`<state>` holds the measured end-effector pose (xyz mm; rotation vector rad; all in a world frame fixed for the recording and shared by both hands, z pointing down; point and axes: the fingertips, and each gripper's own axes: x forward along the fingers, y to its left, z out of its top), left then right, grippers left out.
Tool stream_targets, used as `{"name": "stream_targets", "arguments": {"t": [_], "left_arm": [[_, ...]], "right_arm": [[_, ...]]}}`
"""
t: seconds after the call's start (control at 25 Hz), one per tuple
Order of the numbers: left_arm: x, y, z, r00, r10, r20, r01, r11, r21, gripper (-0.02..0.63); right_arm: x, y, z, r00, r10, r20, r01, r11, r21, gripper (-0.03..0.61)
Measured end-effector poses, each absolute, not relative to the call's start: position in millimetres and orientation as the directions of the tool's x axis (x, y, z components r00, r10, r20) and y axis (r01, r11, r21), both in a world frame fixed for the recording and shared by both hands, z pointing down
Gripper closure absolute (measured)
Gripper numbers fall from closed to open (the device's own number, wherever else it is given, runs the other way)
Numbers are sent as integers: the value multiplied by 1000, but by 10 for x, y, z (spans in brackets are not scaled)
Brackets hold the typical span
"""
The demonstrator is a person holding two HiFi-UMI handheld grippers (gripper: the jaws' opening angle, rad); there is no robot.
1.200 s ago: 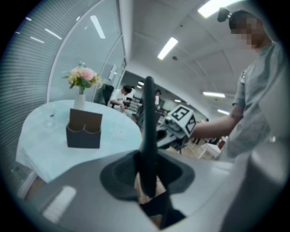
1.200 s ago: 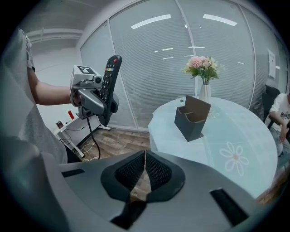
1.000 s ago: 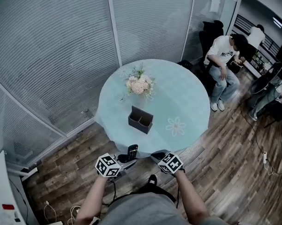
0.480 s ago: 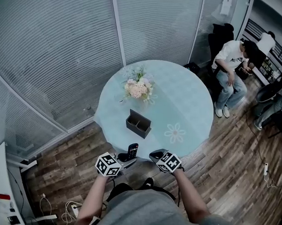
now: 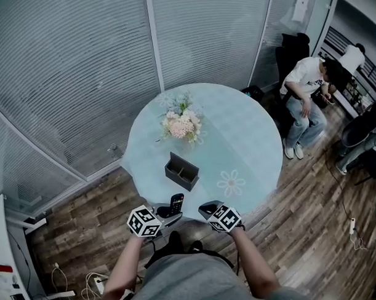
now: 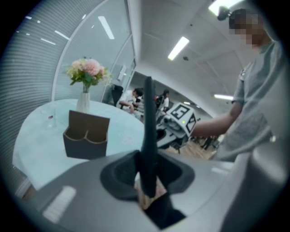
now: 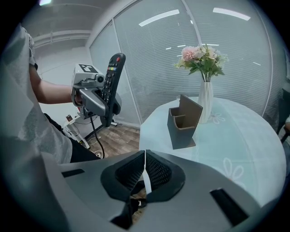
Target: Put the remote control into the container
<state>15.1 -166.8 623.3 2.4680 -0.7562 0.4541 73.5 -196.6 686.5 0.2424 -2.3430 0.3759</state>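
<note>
A dark remote control (image 5: 176,203) stands nearly upright in the air, its lower end clamped between the jaws of the left gripper (image 5: 167,212), so the button face with a red key at the top faces the person's right. It is held by the near edge of a round surface (image 5: 250,133) and is outside the container (image 5: 181,171).

The container is a dark, open-topped box with two compartments and a taller back panel. It sits on the surface, well apart from the remote and beyond it as seen from the head camera. Both compartments look empty from the left gripper view.

The right gripper (image 7: 144,174) is beside the left one at the near edge, with its jaws pressed together and nothing between them.

Farther back on the surface, behind the container, a white vase of pink and white flowers (image 5: 181,124) stands upright. The pale blue cloth has a printed flower (image 5: 231,183) to the container's right.

Around the surface are a wooden floor (image 5: 296,236), glass walls with blinds (image 5: 74,68), and a seated person in a white shirt (image 5: 304,98) at the far right.
</note>
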Motion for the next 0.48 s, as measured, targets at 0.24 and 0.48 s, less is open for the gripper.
{"name": "stream_targets", "arguments": {"t": [0.24,0.48], "left_arm": [[61,-1794,6272,811,-387,438,-561,-726,398,525],[-59,-1966,6250,836,-351,421,-519,-755,400,525]], "right_arm": [[632,-1966,6902,-689,-57,722,-291,935,-203,560],[494,-2075,6889,-674,-75,735,-314,930,-193,560]]}}
